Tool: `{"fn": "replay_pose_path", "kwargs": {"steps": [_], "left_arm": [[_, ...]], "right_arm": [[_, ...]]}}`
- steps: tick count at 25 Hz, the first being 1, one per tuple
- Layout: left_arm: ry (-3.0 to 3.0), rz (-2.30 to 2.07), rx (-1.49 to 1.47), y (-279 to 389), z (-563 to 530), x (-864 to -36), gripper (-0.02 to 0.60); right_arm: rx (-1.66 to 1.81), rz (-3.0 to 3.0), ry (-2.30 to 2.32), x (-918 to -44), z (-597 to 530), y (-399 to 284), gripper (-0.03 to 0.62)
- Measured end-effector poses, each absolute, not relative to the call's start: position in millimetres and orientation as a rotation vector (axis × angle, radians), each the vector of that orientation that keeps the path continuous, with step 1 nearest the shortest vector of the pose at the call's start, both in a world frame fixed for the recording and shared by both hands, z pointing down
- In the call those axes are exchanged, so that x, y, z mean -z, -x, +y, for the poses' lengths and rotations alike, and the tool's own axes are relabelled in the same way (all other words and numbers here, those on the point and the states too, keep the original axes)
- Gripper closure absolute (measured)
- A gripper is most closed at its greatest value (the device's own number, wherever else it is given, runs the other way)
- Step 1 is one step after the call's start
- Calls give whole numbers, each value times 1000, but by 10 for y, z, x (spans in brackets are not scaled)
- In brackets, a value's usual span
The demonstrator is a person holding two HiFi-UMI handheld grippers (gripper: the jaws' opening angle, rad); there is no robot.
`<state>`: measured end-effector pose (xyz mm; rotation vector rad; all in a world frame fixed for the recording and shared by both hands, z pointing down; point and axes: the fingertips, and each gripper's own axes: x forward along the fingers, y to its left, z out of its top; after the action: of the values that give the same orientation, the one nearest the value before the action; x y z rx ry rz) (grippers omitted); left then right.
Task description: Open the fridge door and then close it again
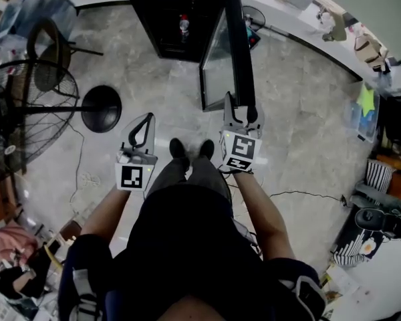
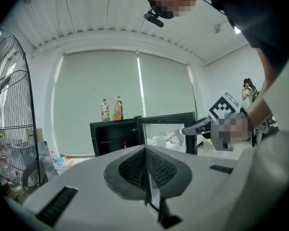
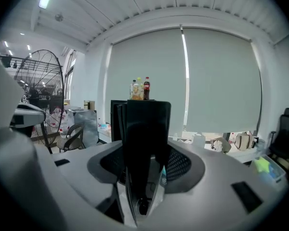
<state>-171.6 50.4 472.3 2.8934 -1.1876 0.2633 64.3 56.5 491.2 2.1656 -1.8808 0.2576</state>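
The black fridge (image 1: 177, 19) stands on the floor (image 1: 301, 132) in front of the person. Its fridge door (image 1: 240, 45) is wide open and points toward them. The right claw (image 1: 242, 109) is clamped on the door's outer edge, and the dark edge fills the gap between its jaws. The left claw (image 1: 146, 118) is closed tight with nothing in it, in the air to the left of the door. A big fan (image 1: 27, 109) stands further left. Bottles (image 2: 111, 109) sit on top of the fridge.
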Motion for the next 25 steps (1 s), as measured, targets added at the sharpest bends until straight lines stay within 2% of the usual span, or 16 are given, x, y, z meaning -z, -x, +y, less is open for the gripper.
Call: {"fn": "replay_pose_path", "kwargs": {"steps": [25], "left_arm": [[-2925,-1152,-272,1000,488,-4610,558]], "right_arm": [[-231,-2017,-2070,-4873,676,-1682,378]]}}
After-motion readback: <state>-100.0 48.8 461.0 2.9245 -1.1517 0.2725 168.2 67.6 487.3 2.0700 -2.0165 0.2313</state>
